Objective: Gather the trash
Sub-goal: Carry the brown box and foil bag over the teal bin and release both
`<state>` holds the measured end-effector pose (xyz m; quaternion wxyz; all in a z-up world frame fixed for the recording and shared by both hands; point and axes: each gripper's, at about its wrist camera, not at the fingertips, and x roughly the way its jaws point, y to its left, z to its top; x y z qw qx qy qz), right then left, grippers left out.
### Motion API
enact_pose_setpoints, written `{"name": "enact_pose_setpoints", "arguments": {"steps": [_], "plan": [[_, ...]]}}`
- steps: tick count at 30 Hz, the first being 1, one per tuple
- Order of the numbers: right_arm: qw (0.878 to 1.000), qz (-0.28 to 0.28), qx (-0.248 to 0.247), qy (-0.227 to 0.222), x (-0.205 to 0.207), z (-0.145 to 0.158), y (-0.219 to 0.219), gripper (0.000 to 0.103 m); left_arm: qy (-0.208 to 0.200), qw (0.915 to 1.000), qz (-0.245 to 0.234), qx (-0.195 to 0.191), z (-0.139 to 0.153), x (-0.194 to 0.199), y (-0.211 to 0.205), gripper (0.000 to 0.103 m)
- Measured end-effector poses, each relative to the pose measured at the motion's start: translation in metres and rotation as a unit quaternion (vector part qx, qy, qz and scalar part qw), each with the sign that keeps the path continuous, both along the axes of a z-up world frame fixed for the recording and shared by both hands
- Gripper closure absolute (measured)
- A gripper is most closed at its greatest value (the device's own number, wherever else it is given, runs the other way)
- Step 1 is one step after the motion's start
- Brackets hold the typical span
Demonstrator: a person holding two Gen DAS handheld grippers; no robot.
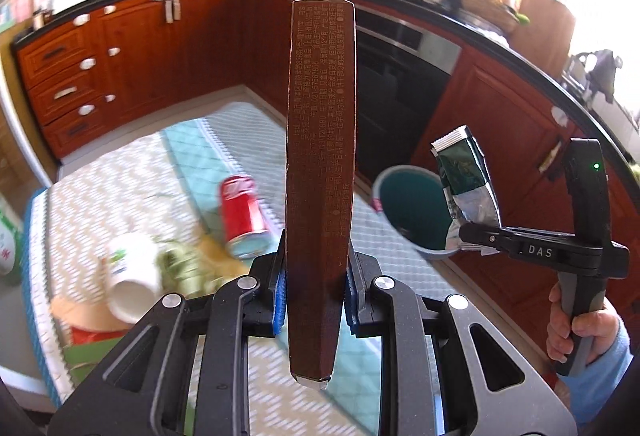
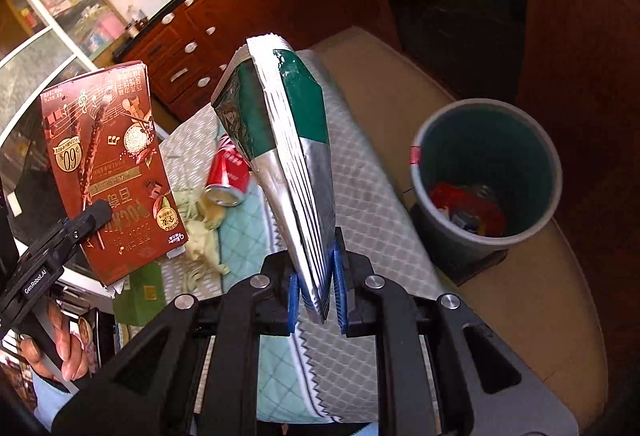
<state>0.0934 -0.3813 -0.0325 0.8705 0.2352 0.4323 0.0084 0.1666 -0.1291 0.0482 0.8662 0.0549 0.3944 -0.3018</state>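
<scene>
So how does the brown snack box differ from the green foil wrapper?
The brown snack box is stiff, flat cardboard with printed pictures; the green foil wrapper is thin, creased, silver-edged foil. The left gripper holds the box, the right gripper the wrapper. Both are lifted clear of the table, clamped near one end.

The left gripper [image 1: 315, 294] was clamped on a brown snack box [image 1: 320, 172], the right gripper [image 2: 316, 294] on a green foil wrapper [image 2: 288, 156], both tilted downward near the bin [image 2: 486, 172].
</scene>
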Motion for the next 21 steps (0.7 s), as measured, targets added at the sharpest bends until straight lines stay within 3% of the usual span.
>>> {"name": "enact_pose_setpoints", "arguments": {"steps": [6,12,21], "plan": [[0.997,-0.072,0.014,0.003,-0.015,-0.016,-0.080,0.090,0.005,0.9985,-0.055,0.001,-0.015,0.015,-0.101,0.080],[0.993,-0.113,0.026,0.030,-0.021,-0.046,-0.128,0.090,0.036,0.9949,-0.094,0.005,-0.051,0.034,-0.195,0.080],[0.988,-0.135,0.037,0.068,-0.005,-0.081,-0.163,0.090,0.074,0.9908,-0.113,-0.001,-0.097,0.060,-0.274,0.080]]}}
